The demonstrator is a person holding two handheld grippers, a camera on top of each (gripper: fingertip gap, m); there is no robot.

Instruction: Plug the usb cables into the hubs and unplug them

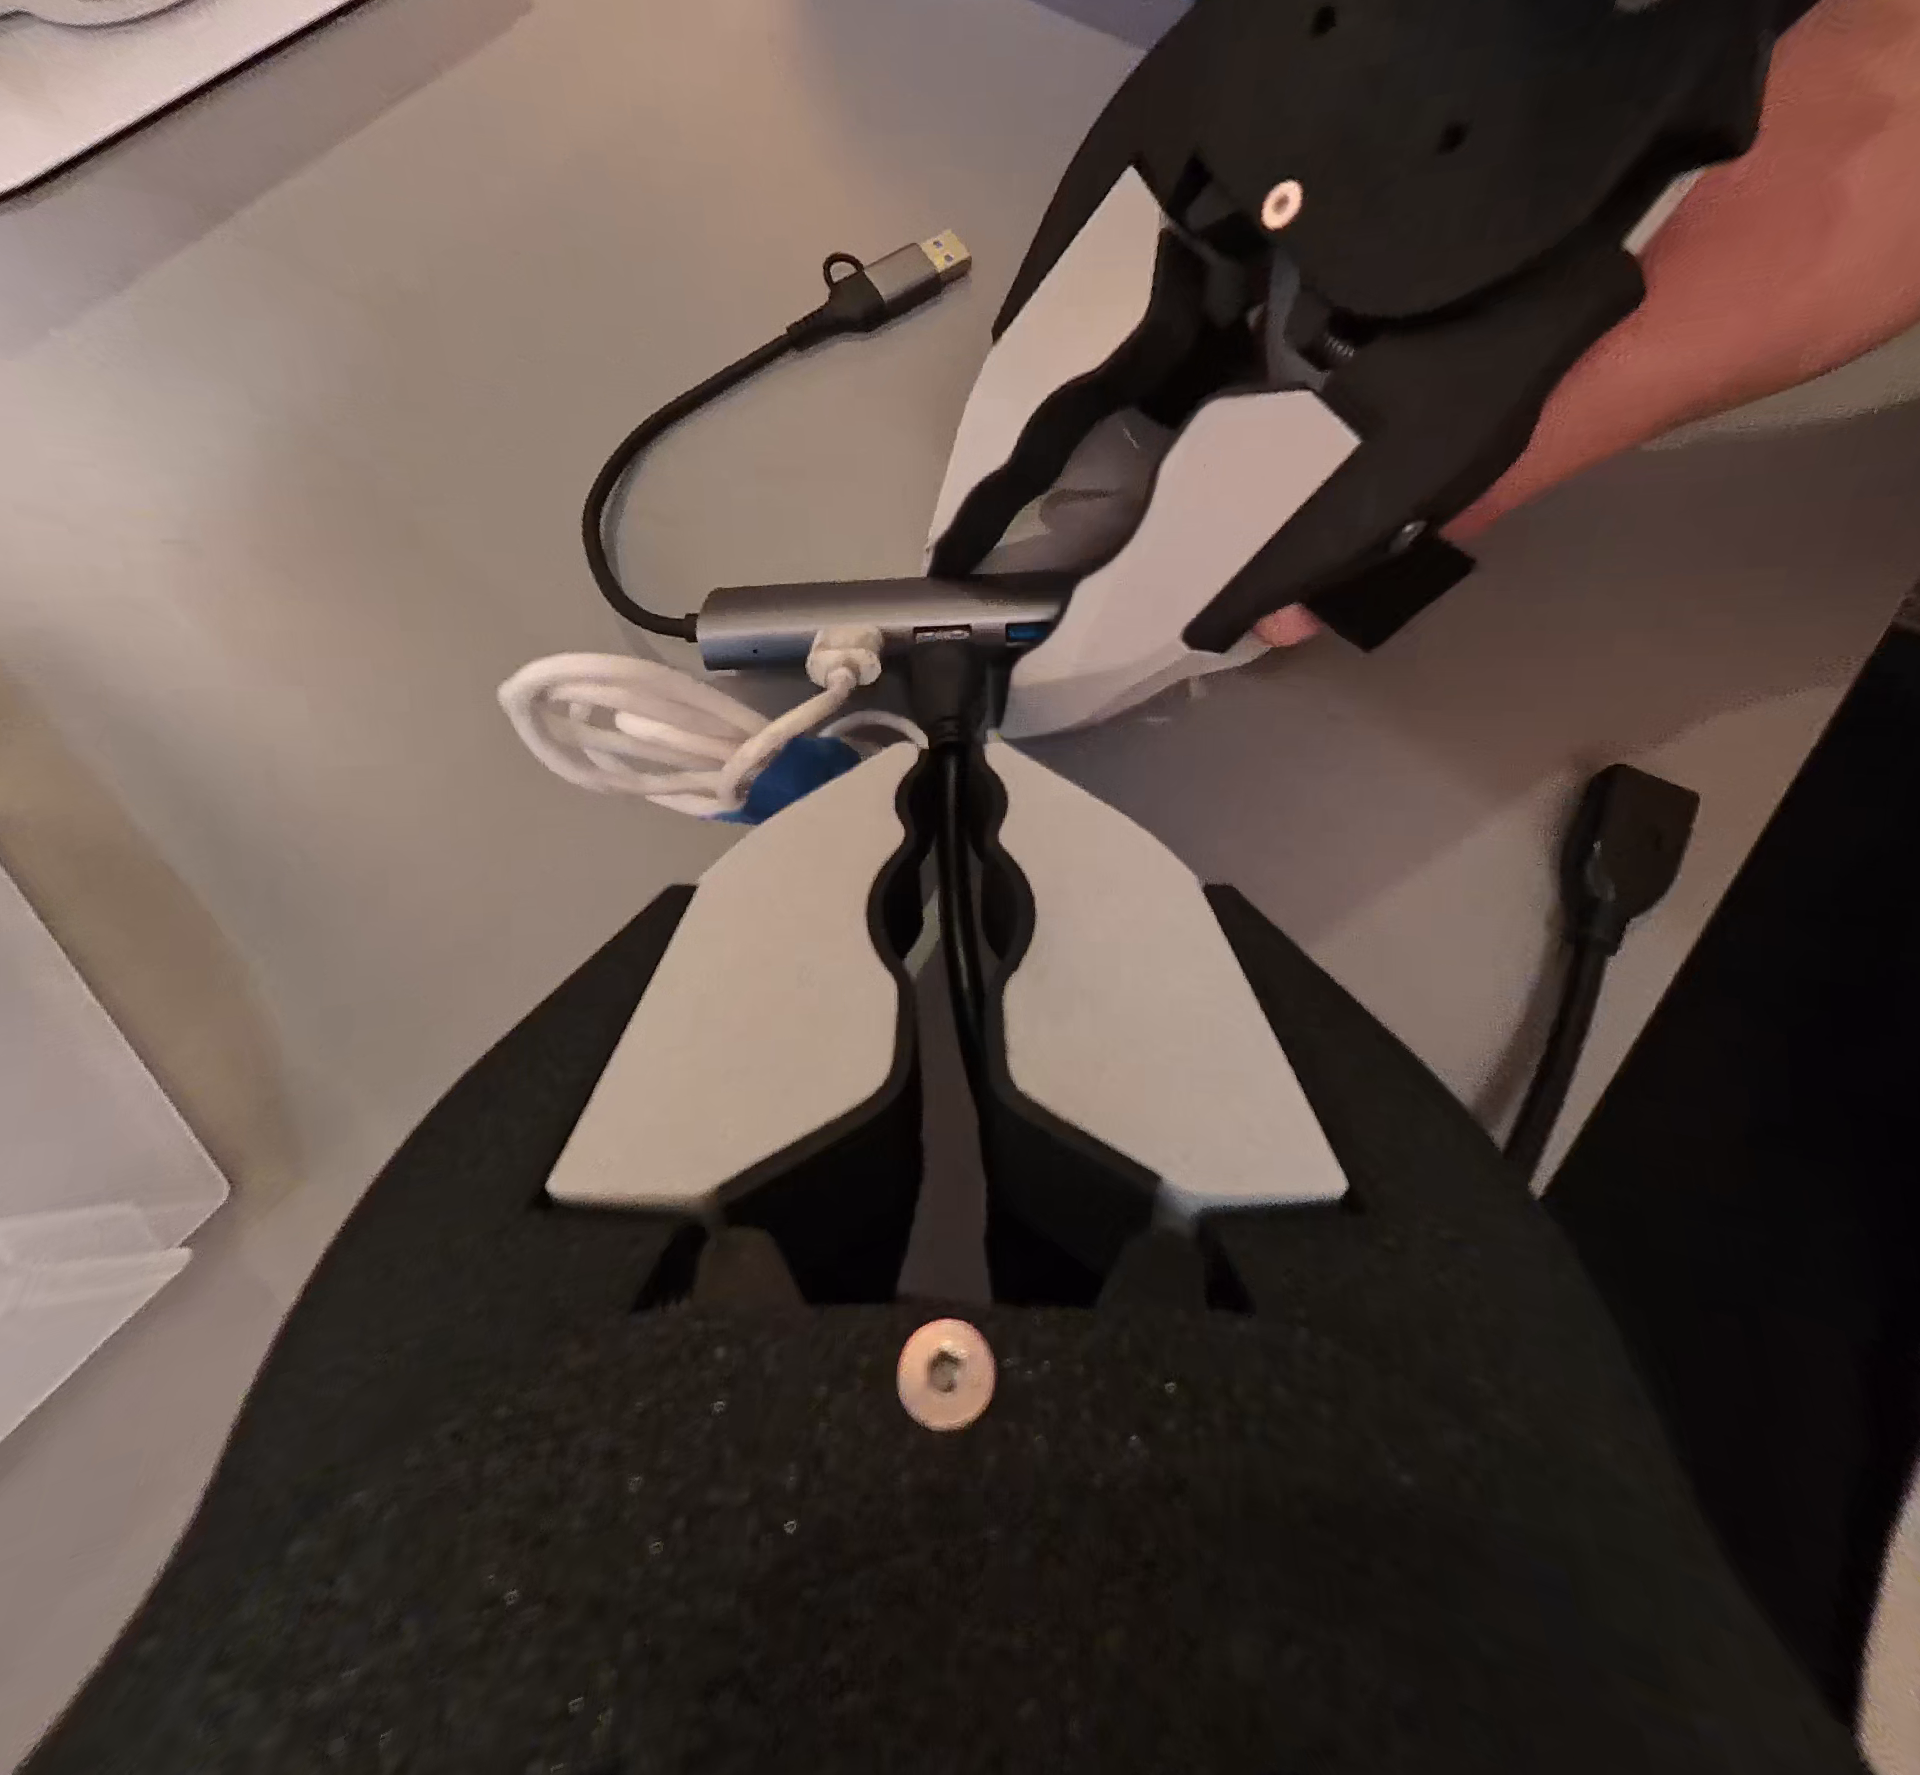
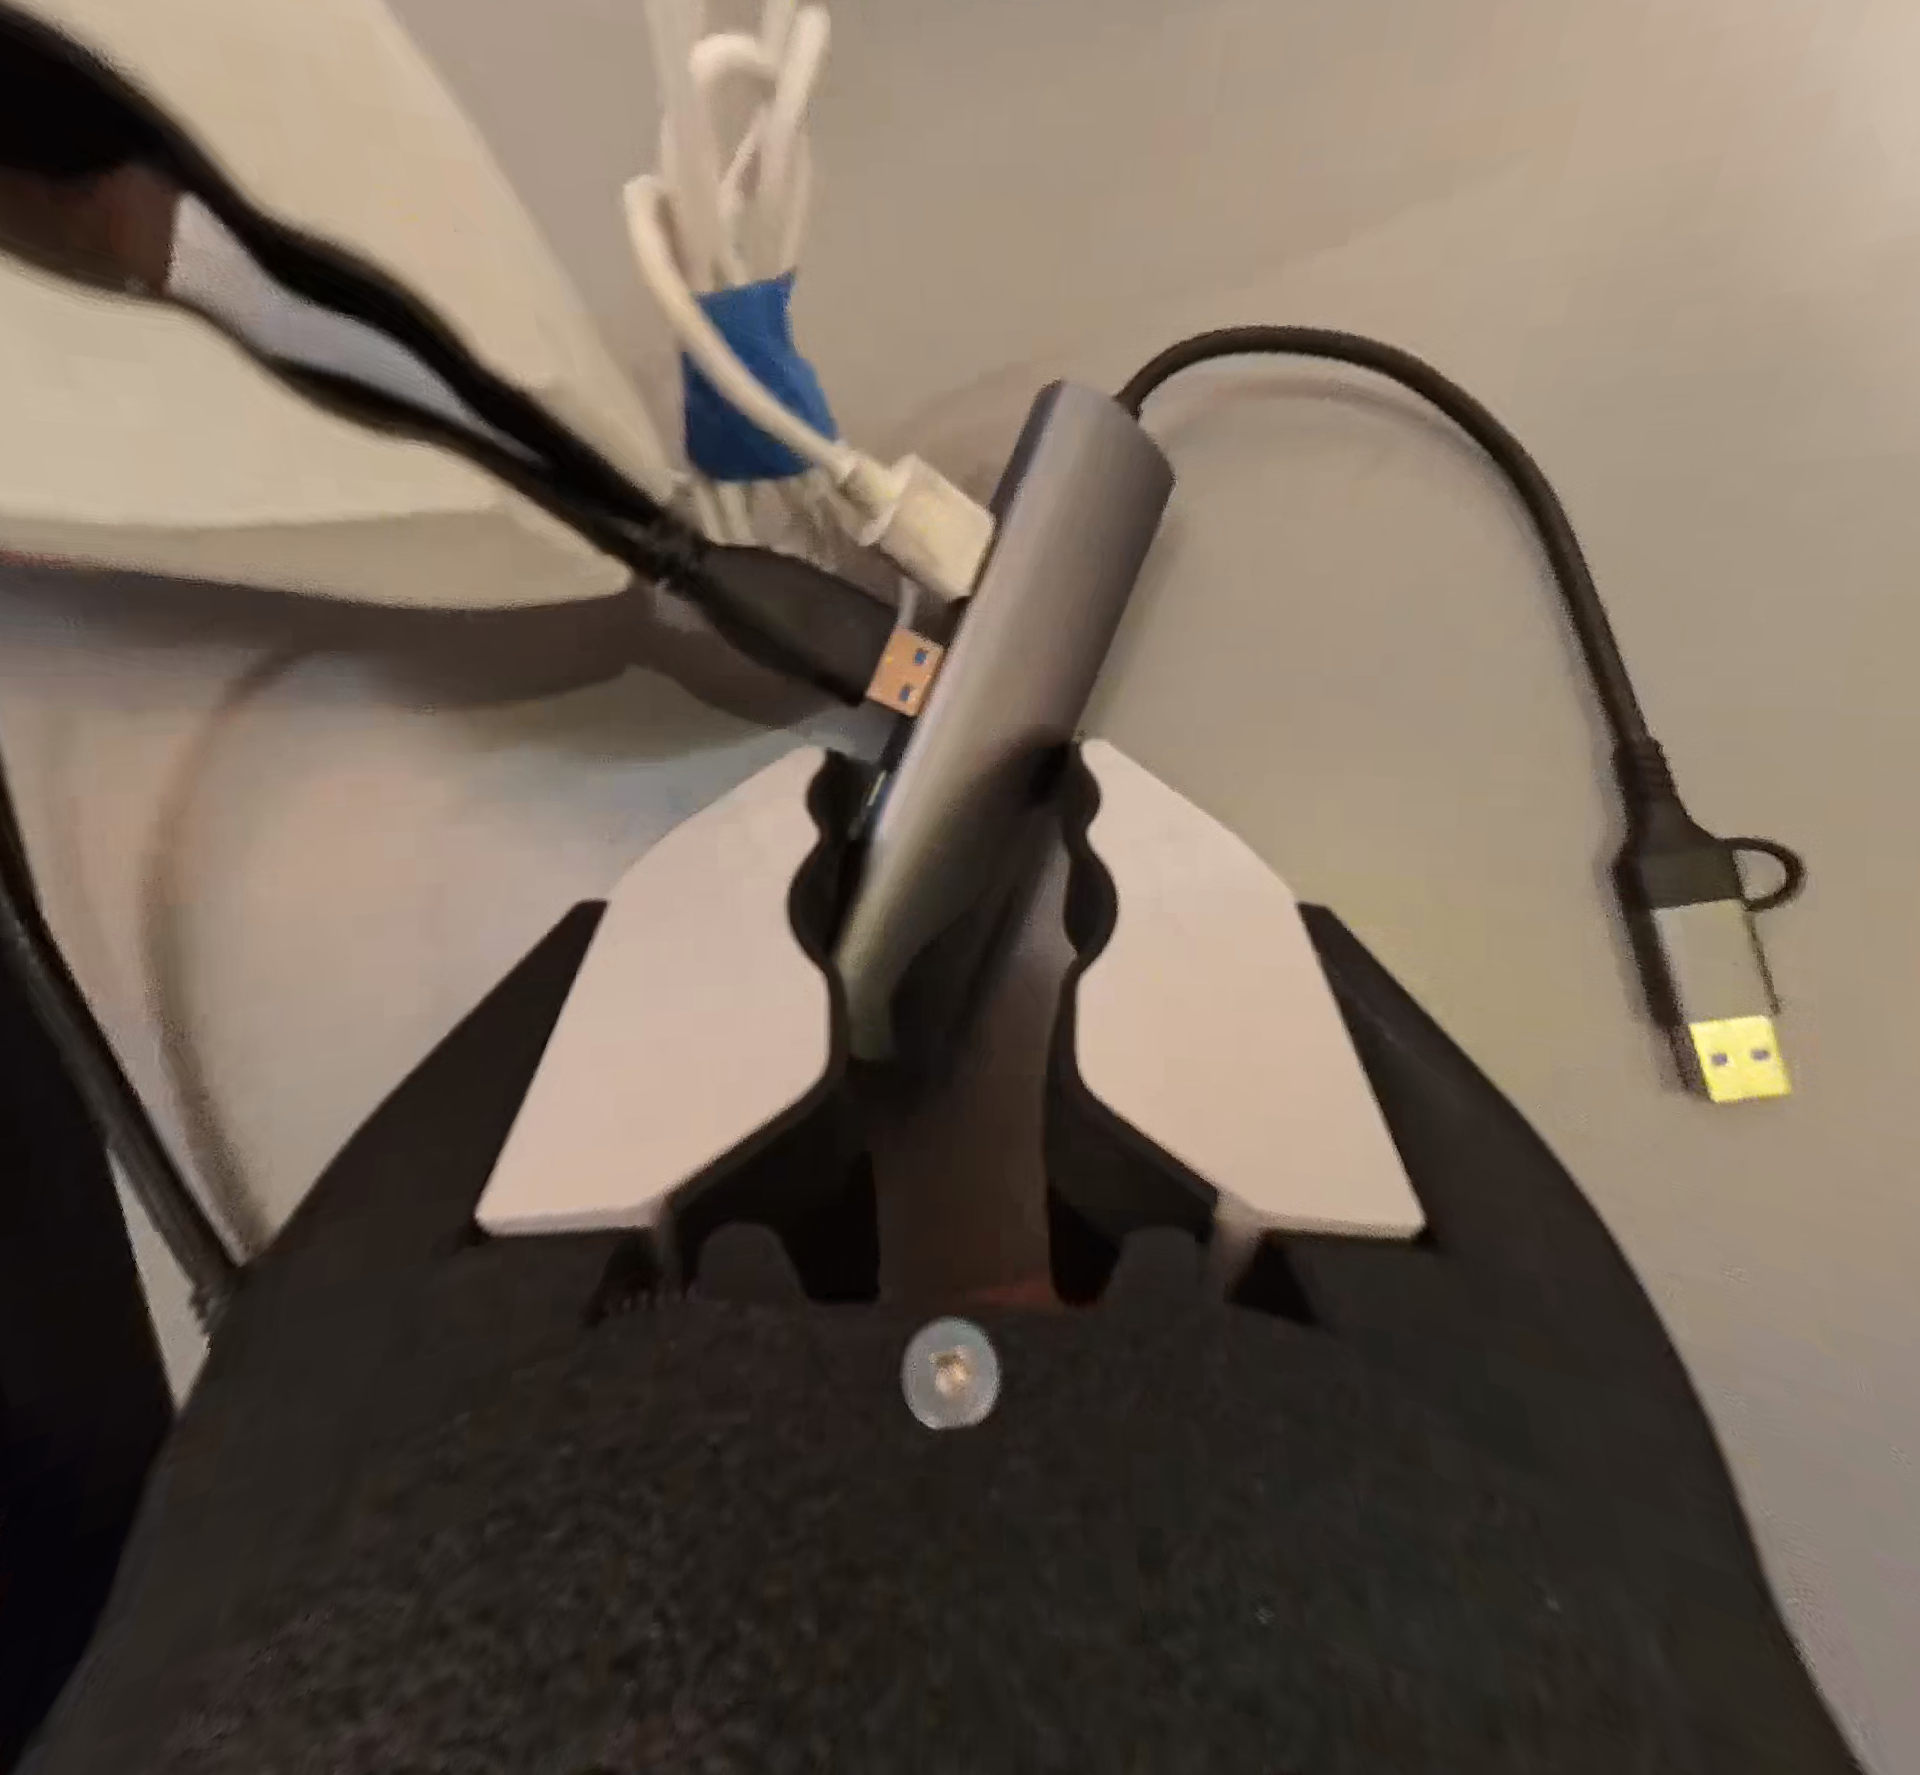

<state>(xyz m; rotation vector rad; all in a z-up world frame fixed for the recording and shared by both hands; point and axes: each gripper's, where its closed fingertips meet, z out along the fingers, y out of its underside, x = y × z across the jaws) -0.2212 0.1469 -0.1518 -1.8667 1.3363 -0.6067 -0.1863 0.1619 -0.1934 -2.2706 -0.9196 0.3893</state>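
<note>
The left gripper (image 1: pixel 951 769) was closed on the black cable (image 1: pixel 961 946) just behind its plug, whose metal tip showed at the one grey hub (image 2: pixel 1049 603). The right gripper (image 2: pixel 951 790) clamped that hub's end. Two cables met the hub, the other a white cable (image 1: pixel 623 728). The hub's own lead (image 2: pixel 1538 520) lay on bare grey table (image 1: pixel 416 375).
</note>
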